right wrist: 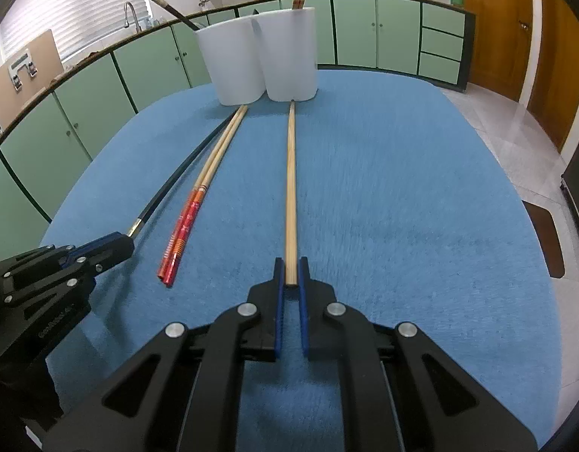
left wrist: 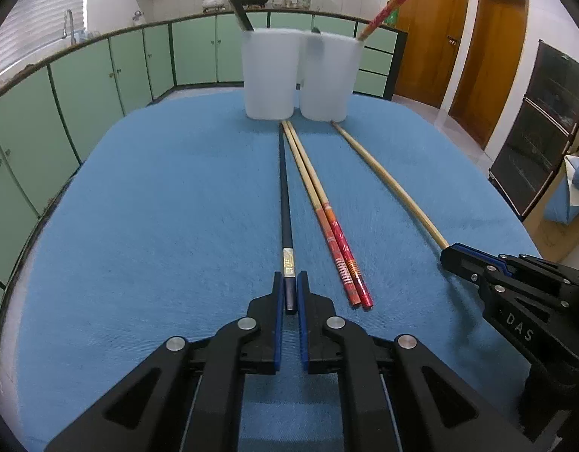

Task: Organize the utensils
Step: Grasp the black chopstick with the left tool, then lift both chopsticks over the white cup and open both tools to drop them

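Note:
A black chopstick (left wrist: 284, 196) lies on the blue mat, its near end between the fingers of my left gripper (left wrist: 290, 282), which is shut on it. A plain wooden chopstick (right wrist: 290, 188) lies lengthwise, its near end clamped in my right gripper (right wrist: 290, 269). A pair of red-handled chopsticks (left wrist: 329, 226) lies loose between them. Two white cups stand at the far end: the left cup (left wrist: 268, 75) holds a black chopstick, the right cup (left wrist: 329, 77) holds a red-handled one. The right gripper also shows in the left wrist view (left wrist: 449, 254), the left gripper in the right wrist view (right wrist: 125, 243).
The blue mat (left wrist: 157, 207) covers a round-edged table. Green kitchen cabinets (left wrist: 101, 75) run behind it, wooden doors (left wrist: 489, 56) at the right, a dark shelf unit (left wrist: 542, 128) beyond the table's right edge.

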`<state>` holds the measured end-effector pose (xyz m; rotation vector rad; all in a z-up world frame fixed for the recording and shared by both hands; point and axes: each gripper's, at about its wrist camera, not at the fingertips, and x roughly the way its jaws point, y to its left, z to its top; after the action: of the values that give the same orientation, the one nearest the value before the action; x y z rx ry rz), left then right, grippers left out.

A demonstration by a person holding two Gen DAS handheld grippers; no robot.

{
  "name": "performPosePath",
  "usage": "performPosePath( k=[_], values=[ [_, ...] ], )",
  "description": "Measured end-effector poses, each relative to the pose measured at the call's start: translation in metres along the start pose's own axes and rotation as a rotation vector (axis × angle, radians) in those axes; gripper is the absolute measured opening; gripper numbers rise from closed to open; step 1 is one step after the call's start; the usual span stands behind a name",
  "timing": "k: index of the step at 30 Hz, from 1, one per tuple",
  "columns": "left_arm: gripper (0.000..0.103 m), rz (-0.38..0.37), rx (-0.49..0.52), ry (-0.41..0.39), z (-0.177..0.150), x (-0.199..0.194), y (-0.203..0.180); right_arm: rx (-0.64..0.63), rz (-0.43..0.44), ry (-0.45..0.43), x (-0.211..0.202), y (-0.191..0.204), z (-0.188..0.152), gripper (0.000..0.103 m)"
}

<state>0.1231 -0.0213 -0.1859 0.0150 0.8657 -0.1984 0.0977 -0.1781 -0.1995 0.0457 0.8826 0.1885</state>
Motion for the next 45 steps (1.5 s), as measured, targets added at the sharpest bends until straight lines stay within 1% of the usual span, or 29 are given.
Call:
performPosePath(
  k=[6,19,28,34,37,45],
  values=[
    [0.007,0.01,0.006,-0.066,0.011,-0.027,0.001,-0.013,0.007,-0.043,-0.021,0.002,0.013,0.006],
    [0.007,0.003,0.026,-0.269,0.055,-0.088,-0.002,-0.05,0.015,-0.187,-0.076,0.01,0.055,0.006],
    [0.007,-0.017,0.051,-0.358,0.082,-0.11,-0.005,-0.078,0.068,-0.264,-0.106,0.018,0.092,0.006],
    [0.006,-0.039,0.066,-0.388,0.099,-0.118,-0.003,-0.115,0.096,-0.309,-0.126,0.023,0.12,0.006],
    [0.006,-0.059,0.069,-0.39,0.11,-0.118,-0.002,-0.139,0.113,-0.315,-0.132,0.026,0.135,0.006],
    [0.006,-0.1,0.072,-0.383,0.121,-0.116,-0.003,-0.19,0.129,-0.306,-0.134,0.034,0.158,0.006]
  ],
)
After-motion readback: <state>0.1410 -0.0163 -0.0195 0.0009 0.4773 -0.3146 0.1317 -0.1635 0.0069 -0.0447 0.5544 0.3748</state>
